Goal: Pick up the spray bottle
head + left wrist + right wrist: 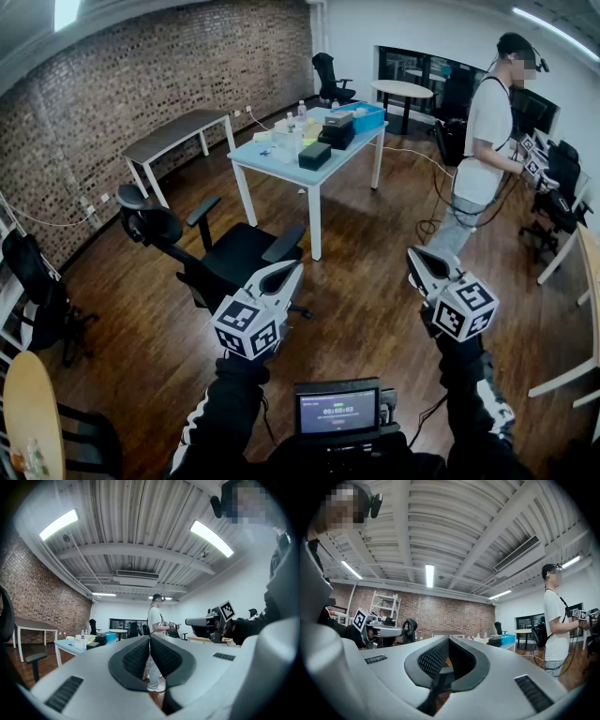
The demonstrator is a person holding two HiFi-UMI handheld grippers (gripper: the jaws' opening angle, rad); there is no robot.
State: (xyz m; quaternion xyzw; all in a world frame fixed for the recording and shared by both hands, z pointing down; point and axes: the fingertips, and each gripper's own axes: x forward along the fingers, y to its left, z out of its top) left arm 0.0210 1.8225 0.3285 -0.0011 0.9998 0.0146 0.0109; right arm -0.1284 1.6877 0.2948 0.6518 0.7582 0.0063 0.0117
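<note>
Across the room's wood floor [366, 281], a light blue table [272, 161] stands well away from both grippers, near the brick wall [141, 84]. Black office chair [230, 255] sits between table and camera. A person [487, 131] stands off to the right. Left gripper [292, 268] and right gripper [418, 256] are held level, side by side and apart from each other, jaws pressed together with nothing between them. On the table: blue bin [364, 114], black box [315, 155] and a few small bottles [301, 112] at the far side, too small to tell which is the spray bottle
</note>
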